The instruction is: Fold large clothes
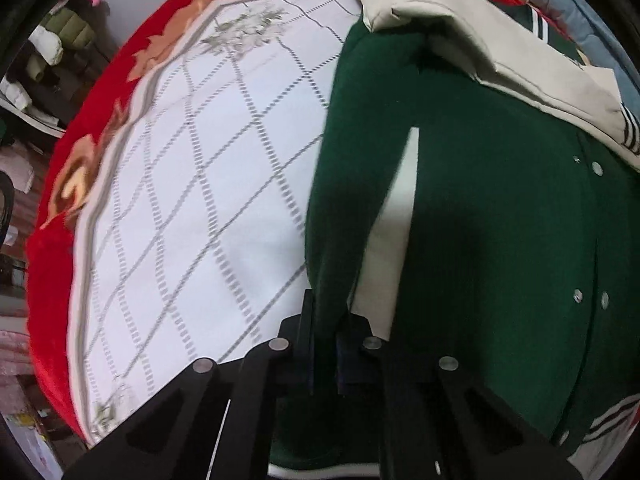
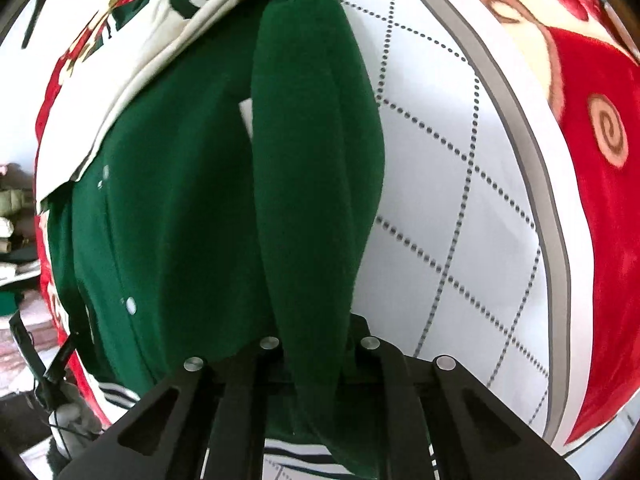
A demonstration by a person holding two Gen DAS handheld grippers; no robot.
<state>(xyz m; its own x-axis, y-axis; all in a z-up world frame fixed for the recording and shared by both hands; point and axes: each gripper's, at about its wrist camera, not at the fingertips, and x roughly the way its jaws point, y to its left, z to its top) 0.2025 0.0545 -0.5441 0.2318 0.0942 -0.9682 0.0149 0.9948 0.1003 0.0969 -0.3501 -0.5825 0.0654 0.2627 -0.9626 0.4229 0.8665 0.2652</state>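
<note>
Left gripper (image 1: 326, 344) is pinched on a green fold of the jacket (image 1: 500, 240); right gripper (image 2: 316, 344) is clamped on the same jacket's green edge. Jacket is lifted along one side over the white quilted mat (image 1: 208, 184), beige sleeve (image 1: 500, 40) lying across the far end. Step judged: side fold in progress. Next: edge to be carried across evenly and laid flat.
</note>
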